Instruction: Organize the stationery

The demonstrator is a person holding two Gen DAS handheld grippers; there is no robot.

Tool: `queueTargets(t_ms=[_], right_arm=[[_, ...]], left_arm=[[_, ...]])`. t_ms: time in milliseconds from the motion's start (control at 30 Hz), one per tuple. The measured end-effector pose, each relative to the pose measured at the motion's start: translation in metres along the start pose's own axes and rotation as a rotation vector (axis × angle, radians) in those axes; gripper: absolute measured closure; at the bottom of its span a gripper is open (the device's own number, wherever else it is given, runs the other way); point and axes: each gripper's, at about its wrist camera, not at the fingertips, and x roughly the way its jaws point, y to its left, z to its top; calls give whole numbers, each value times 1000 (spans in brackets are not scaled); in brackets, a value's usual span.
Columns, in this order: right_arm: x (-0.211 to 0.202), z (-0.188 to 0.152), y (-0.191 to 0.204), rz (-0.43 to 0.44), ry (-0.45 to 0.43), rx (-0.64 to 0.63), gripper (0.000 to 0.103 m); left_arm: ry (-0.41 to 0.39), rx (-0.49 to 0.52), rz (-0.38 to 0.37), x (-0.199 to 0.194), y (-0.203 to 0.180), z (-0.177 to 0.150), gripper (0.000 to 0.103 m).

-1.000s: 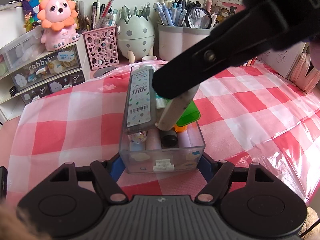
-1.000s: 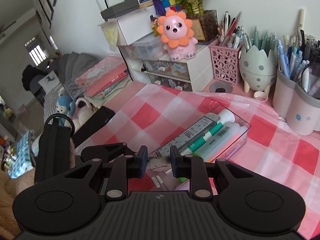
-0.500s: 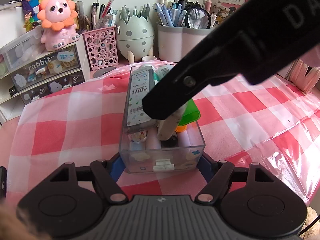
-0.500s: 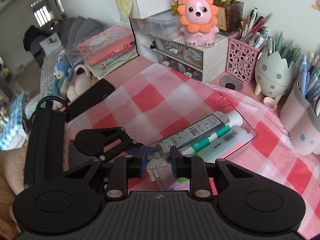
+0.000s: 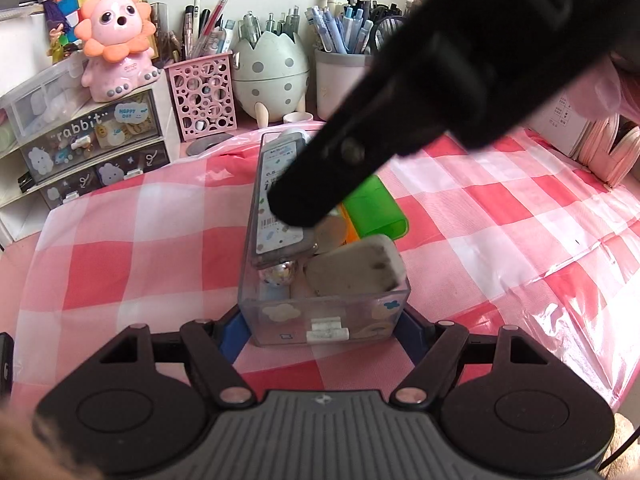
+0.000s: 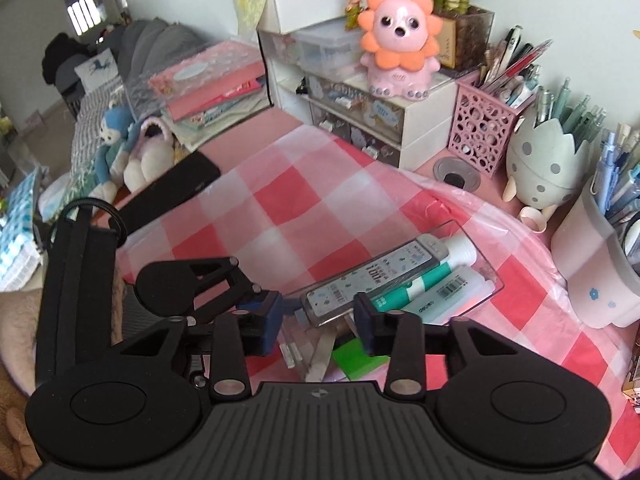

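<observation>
A clear plastic box (image 5: 280, 316) stands on the red-checked cloth, and my left gripper (image 5: 320, 328) is shut on its near end, a blue pad on each side. A grey lead-refill case (image 5: 276, 200) lies on top of the box's contents. A worn beige eraser (image 5: 356, 266) rests in the near end, free of any grip. A green item (image 5: 376, 210) lies in the box's right side. My right gripper (image 6: 318, 312) hovers over the box (image 6: 476, 236) with its jaws opening and nothing pressed between them. One of its black fingers (image 5: 304, 204) crosses the left wrist view.
At the back stand a pink lion figure (image 5: 116, 40) on a drawer unit (image 5: 92, 148), a pink holder (image 5: 202, 96), an egg-shaped holder (image 5: 270, 72) and a white pen cup (image 6: 596, 276). Books (image 5: 600, 144) stand at the right. A black case (image 6: 172, 188) lies off the cloth's left.
The right gripper moved left over the box and its jaws spread. The eraser left them and now lies in the box's near end. The left gripper kept still.
</observation>
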Motion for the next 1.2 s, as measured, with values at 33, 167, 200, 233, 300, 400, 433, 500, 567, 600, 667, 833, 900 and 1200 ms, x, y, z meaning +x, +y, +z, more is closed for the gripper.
queueTargets(t_ms=[33, 167, 200, 233, 300, 400, 433, 500, 567, 600, 667, 833, 900, 1200], right_arm=[[-1, -1, -1, -7, -5, 5, 61], [-9, -5, -4, -29, -27, 42, 58], [-12, -8, -5, -35, -38, 54, 55], [-14, -10, -6, -42, -51, 69, 51], [-20, -14, -9, -56, -78, 103, 47], [-26, -23, -13, -89, -119, 164, 39], [-28, -26, -14, -103, -131, 185, 37], [-32, -32, -15, -134, -150, 222, 33], [-35, -39, -15, -175, -173, 257, 29], [-36, -44, -15, -201, -184, 274, 27], [-39, -52, -13, -247, -203, 309, 23], [-47, -72, -8, -354, -227, 370, 21], [-51, -81, -3, -384, -240, 388, 19], [-69, -106, 18, -477, -281, 464, 11]], left_arm=[[0, 0, 0, 0, 0, 0, 53], [1, -1, 0, 0, 0, 0, 53], [2, -1, 0, 0, 0, 1, 53], [3, -1, 0, 0, 0, 1, 53], [5, -2, 0, 0, 0, 1, 53], [12, -3, 0, 1, 1, 3, 53], [15, -3, 0, 1, 1, 3, 53], [21, -3, 1, 1, 1, 4, 53], [26, -3, 4, 2, 0, 5, 53], [30, -2, 7, 2, 0, 6, 53], [40, -3, 16, 1, -2, 6, 53], [41, 2, 41, -9, -7, 5, 53], [38, 2, 49, -14, -9, 5, 52], [13, -2, 86, -45, -19, 5, 35]])
